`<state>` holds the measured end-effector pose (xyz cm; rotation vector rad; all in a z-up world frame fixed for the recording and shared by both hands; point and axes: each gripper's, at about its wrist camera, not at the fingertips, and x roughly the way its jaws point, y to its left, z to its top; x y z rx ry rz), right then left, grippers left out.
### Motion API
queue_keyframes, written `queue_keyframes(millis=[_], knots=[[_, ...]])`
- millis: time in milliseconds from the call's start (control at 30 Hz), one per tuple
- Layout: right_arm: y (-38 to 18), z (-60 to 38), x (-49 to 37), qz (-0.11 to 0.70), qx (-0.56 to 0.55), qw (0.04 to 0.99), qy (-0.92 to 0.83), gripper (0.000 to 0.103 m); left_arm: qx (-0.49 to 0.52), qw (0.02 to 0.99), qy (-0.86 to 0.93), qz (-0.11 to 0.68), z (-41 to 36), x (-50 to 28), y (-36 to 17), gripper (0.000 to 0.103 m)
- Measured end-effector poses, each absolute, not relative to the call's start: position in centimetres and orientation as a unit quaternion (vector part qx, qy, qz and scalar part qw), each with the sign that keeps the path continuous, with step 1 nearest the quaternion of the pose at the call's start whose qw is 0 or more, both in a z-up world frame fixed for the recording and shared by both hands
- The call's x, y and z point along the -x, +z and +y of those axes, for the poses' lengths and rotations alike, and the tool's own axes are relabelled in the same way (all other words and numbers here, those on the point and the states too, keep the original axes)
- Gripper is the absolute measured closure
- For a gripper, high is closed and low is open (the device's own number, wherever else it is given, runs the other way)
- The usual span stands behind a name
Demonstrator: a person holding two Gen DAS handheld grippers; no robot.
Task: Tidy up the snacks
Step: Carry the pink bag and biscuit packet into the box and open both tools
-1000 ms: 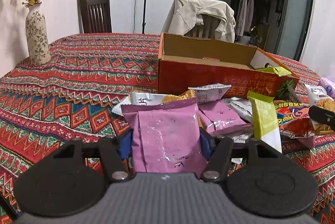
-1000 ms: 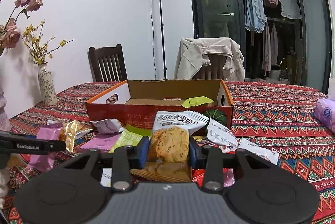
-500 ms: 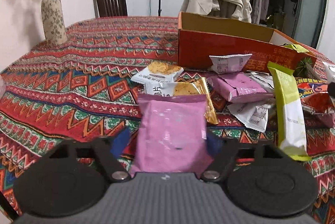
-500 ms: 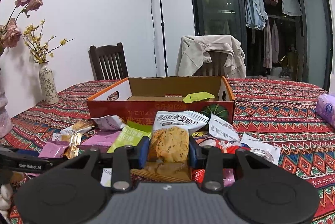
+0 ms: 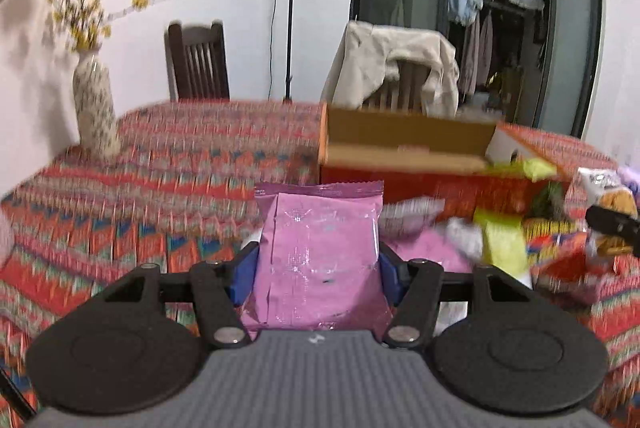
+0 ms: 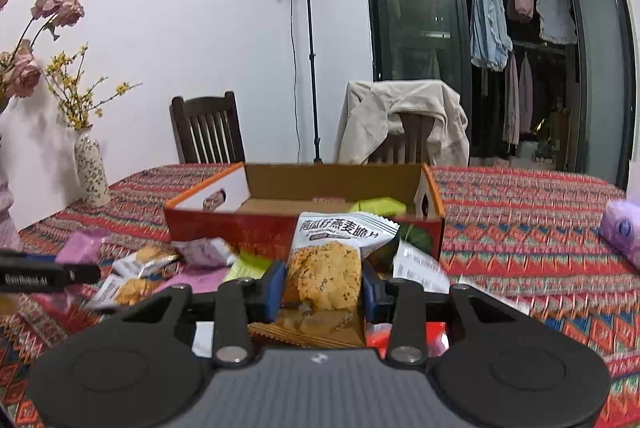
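Left wrist view: left gripper (image 5: 318,264), jaws clamped on pink snack packet (image 5: 318,252), packet upright, long axis vertical, sealed top edge uppermost. Raised higher than half a second ago; cardboard box (image 5: 404,152) now level with packet top, beyond and to the right. Open patterned surface (image 5: 160,180) to the left, up to vase (image 5: 94,108).

Right wrist view: right gripper (image 6: 322,286), jaws clamped on oat crisp packet (image 6: 332,260), upright, printed top uppermost, directly before box's near wall. Unchanged from earlier. Bare surface at right; loose packets crowded at left.
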<state>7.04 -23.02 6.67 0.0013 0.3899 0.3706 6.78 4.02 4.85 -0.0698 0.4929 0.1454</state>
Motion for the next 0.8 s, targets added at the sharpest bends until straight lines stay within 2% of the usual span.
queue_keyframes(millis=[533, 800], knots=[[13.3, -20.8, -17.8, 0.168, -0.02, 0.969, 0.18, 0.066, 0.046, 0.981, 0.044, 0.181, 0.7, -18.3, 11.1, 0.042], [12.3, -19.3, -23.4, 0.175, -0.029, 0.972, 0.152, 0.066, 0.079, 0.977, 0.068, 0.184, 0.6, -24.3, 10.2, 0.042]])
